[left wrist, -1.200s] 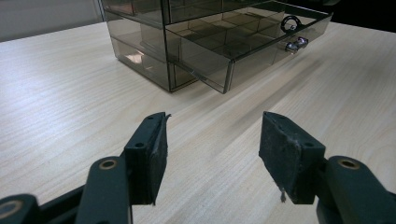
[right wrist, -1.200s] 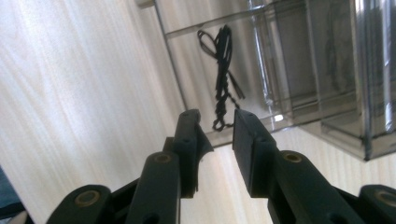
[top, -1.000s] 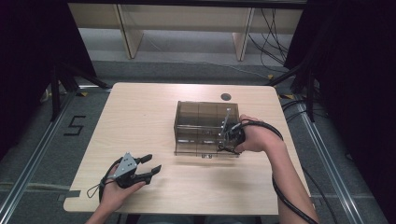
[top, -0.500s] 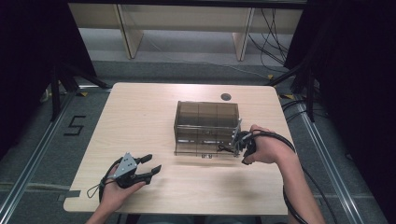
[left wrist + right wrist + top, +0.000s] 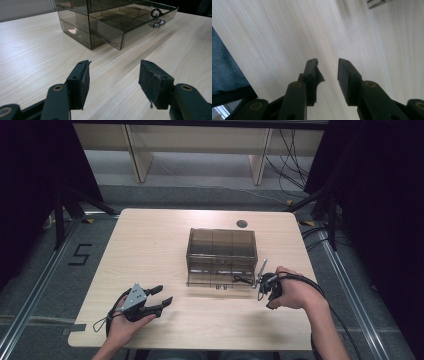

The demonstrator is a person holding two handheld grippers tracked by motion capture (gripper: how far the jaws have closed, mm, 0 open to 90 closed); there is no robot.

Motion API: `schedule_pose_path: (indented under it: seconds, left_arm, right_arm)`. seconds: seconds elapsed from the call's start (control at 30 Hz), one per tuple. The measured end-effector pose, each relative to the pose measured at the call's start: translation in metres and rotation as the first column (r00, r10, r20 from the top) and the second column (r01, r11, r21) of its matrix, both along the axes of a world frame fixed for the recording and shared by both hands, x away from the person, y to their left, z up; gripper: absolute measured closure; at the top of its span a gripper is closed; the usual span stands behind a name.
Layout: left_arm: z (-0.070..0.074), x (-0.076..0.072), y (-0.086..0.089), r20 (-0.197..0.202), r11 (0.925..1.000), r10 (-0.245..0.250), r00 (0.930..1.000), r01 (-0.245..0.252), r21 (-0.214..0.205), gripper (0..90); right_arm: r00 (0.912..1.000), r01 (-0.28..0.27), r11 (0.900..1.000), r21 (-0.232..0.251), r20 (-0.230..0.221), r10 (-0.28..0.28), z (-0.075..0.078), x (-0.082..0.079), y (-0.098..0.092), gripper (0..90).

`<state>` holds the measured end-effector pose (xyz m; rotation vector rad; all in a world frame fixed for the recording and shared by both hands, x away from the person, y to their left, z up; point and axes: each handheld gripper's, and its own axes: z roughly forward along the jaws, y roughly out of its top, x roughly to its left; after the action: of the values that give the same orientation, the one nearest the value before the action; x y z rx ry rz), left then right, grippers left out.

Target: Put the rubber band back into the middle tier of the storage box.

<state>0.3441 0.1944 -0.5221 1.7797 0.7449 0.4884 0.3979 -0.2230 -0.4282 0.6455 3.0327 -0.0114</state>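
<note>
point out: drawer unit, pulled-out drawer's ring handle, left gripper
drawer unit (image 5: pixel 221 242), high view, on its smoked top panel
ring handle (image 5: pixel 155 12), left gripper view, on the ring's rim
left gripper (image 5: pixel 161 296), high view, between its fingertips

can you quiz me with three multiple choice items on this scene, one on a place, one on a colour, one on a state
1. Where does the drawer box stand?
A. mid-table
B. on the floor
C. on a shelf

2. What colour is the drawer box?
A. bright red
B. smoky brown, see-through
C. solid white

3. How stands the left gripper?
A. shut on a pen
B. open, nothing between
C. shut on a drawer knob

Answers: 1 A, the high view shows it on the table. 2 B, its dividers show through the walls. 3 B, bare wood shows between its pads.
</note>
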Motion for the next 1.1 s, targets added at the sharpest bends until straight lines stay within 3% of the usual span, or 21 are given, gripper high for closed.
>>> schedule_pose_path:
  seconds: [0.6,0.83,0.87,0.9,0.93,1.0,1.1]
  left_arm:
    - [0.000,0.000,0.000,-0.002,1.0000,0.002,1.0000,-0.002,-0.001,41.4]
    - [0.000,0.000,0.000,-0.003,1.0000,0.004,1.0000,-0.004,-0.001,41.4]
    - [0.000,0.000,0.000,-0.003,1.0000,0.004,1.0000,-0.004,0.000,41.5]
    - [0.000,0.000,0.000,-0.003,1.0000,0.004,1.0000,-0.004,0.000,41.5]
    - [0.000,0.000,0.000,-0.003,1.0000,0.004,1.0000,-0.004,-0.001,41.5]
    - [0.000,0.000,0.000,-0.003,1.0000,0.005,1.0000,-0.005,-0.002,41.4]
    - [0.000,0.000,0.000,-0.002,1.0000,0.004,1.0000,-0.004,-0.002,41.4]
  right_arm:
    - [0.9982,0.043,0.9991,0.006,-0.042,-0.043,-0.029,-0.025,-0.019,67.4]
    - [0.9951,0.089,0.9960,0.002,-0.043,-0.089,-0.030,-0.033,-0.024,66.9]
    - [0.9969,0.066,0.9978,-0.002,-0.042,-0.066,-0.030,-0.032,-0.026,66.9]
    - [0.9947,0.094,0.9956,0.000,-0.041,-0.094,-0.029,-0.034,-0.025,66.9]
    - [0.9965,0.072,0.9973,0.010,-0.043,-0.072,-0.030,-0.034,-0.026,66.9]
    - [0.9944,0.098,0.9951,0.003,-0.039,-0.098,-0.029,-0.036,-0.027,66.8]
    - [0.9971,0.066,0.9978,-0.001,-0.038,-0.066,-0.029,-0.034,-0.028,66.5]
